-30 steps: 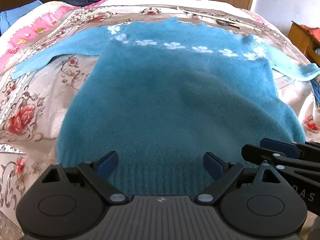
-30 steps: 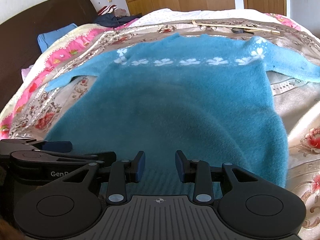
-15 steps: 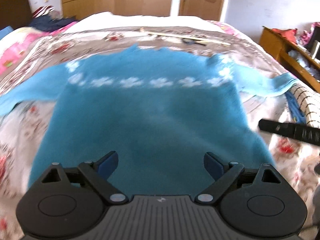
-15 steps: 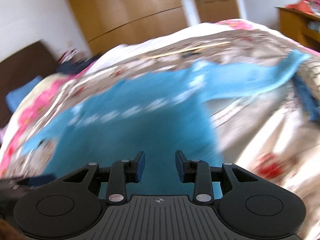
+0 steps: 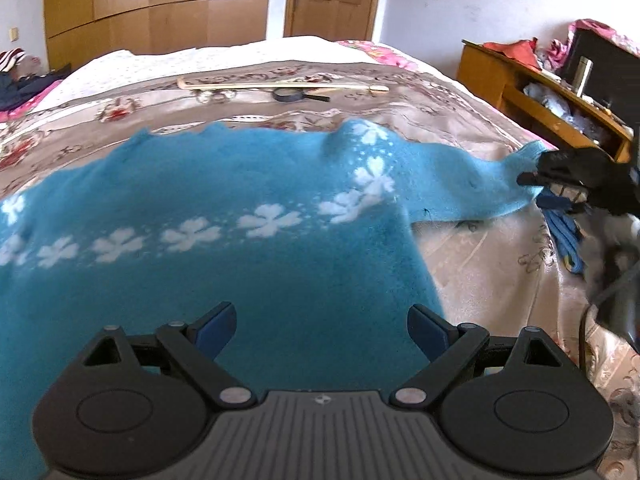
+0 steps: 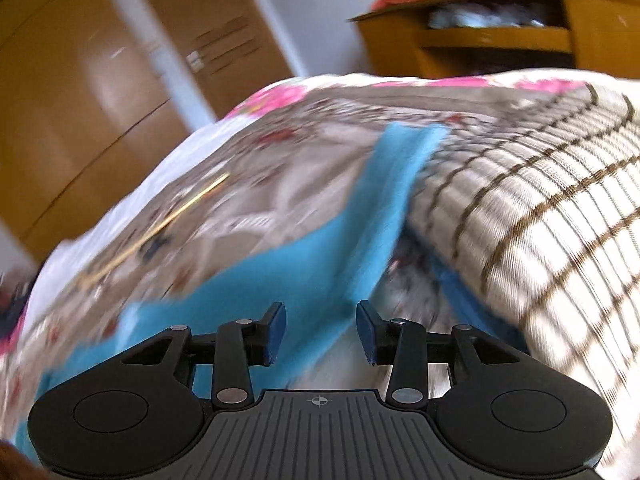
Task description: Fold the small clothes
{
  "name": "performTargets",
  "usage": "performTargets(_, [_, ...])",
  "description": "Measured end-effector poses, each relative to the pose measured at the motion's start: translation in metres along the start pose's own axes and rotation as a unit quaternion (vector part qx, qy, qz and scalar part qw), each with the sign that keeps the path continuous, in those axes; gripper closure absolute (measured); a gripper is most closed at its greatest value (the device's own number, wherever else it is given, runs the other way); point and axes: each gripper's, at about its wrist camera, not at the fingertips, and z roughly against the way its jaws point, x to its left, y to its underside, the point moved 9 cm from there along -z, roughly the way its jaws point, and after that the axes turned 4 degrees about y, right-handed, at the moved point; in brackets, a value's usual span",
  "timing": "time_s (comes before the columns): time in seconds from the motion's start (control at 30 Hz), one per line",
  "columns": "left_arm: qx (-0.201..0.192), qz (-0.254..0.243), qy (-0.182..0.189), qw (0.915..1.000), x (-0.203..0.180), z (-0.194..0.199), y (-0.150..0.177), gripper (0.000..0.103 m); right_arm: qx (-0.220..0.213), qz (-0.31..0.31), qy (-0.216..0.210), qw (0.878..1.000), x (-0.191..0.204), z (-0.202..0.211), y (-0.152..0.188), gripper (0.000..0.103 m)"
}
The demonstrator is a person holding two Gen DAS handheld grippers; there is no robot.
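Note:
A fuzzy blue sweater [image 5: 240, 272] with a row of white flowers lies flat on the bed. Its right sleeve [image 5: 460, 184] stretches toward the bed's right edge. My left gripper [image 5: 320, 328] hovers open and wide over the sweater's body near its right side, holding nothing. At the sleeve's cuff, my right gripper [image 5: 532, 179] shows in the left wrist view. Its own view is blurred and tilted: the right gripper [image 6: 320, 332] has its jaws opening, and the sleeve [image 6: 360, 216] runs ahead from under its left finger, with no pad pressing on it.
A brown-checked white cloth [image 6: 540, 220] bulges right beside the cuff. A wooden stick [image 5: 280, 87] and a magnifying glass [image 5: 288, 95] lie on the floral bedspread [image 5: 480, 280] beyond the sweater. A cluttered wooden desk [image 5: 540, 96] stands right of the bed; blue cloth [image 5: 564, 240] hangs at that edge.
Both views have swung to the right. My right gripper has left the sweater's hem, rolled, reached the right sleeve's cuff, and its jaws stand wider. My left gripper slid right, still open.

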Motion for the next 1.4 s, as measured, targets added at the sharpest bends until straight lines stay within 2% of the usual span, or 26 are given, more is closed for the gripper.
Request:
performTargets(0.1, [0.007, -0.001, 0.009, 0.9999, -0.002, -0.009, 0.004, 0.002, -0.011, -0.045, 0.013, 0.999, -0.016, -0.023, -0.007, 0.065])
performTargets(0.23, [0.022, 0.012, 0.019, 0.9995, 0.0, -0.016, 0.011, 0.002, -0.015, -0.091, 0.002, 0.996, -0.026, -0.043, -0.01, 0.068])
performTargets(0.3, [0.025, 0.019, 0.02, 0.9993, 0.003, -0.016, 0.015, 0.002, -0.012, -0.077, -0.002, 0.997, -0.018, -0.047, -0.011, 0.087])
performTargets(0.33, [0.025, 0.022, 0.02, 0.9993, 0.006, -0.014, 0.016, 0.002, -0.009, -0.067, -0.005, 0.998, -0.012, -0.047, -0.012, 0.09])
performTargets(0.47, [0.01, 0.036, 0.011, 0.9992, 0.024, 0.0, 0.016, 0.002, -0.021, -0.022, -0.032, 0.999, 0.031, -0.025, -0.022, 0.092])
performTargets(0.6, [-0.01, 0.055, -0.01, 0.9984, 0.055, 0.023, 0.021, 0.002, -0.06, 0.038, -0.116, 0.991, 0.117, 0.027, -0.03, 0.092])
performTargets(0.7, [-0.025, 0.074, -0.026, 0.9966, 0.082, 0.043, 0.03, 0.002, -0.077, 0.115, -0.189, 0.972, 0.196, 0.066, -0.01, 0.092])
performTargets(0.77, [-0.034, 0.088, -0.038, 0.9948, 0.1, 0.054, 0.037, 0.002, -0.076, 0.185, -0.232, 0.952, 0.256, 0.086, 0.024, 0.092])
performTargets(0.87, [-0.044, 0.107, -0.062, 0.9913, 0.125, 0.063, 0.049, 0.002, -0.039, 0.288, -0.273, 0.917, 0.328, 0.087, 0.105, 0.093])
performTargets(0.93, [-0.049, 0.126, -0.073, 0.9882, 0.143, 0.066, 0.058, 0.002, 0.002, 0.355, -0.273, 0.894, 0.359, 0.072, 0.166, 0.093])
performTargets(1.03, [-0.047, 0.146, -0.07, 0.9857, 0.16, 0.064, 0.064, 0.002, 0.046, 0.444, -0.249, 0.859, 0.372, 0.045, 0.243, 0.093])
performTargets(1.1, [-0.049, 0.15, -0.068, 0.9851, 0.168, 0.065, 0.066, 0.002, 0.062, 0.473, -0.239, 0.845, 0.368, 0.041, 0.272, 0.088])
performTargets(1.13, [-0.043, 0.144, -0.069, 0.9862, 0.168, 0.062, 0.068, 0.002, 0.051, 0.488, -0.234, 0.839, 0.368, 0.043, 0.28, 0.088])
performTargets(1.33, [-0.058, 0.151, -0.052, 0.9854, 0.171, 0.069, 0.065, 0.002, 0.04, 0.529, -0.225, 0.817, 0.38, 0.048, 0.281, 0.087])
performTargets(1.4, [-0.063, 0.157, -0.05, 0.9842, 0.172, 0.073, 0.064, 0.002, 0.039, 0.543, -0.226, 0.808, 0.383, 0.052, 0.284, 0.082])
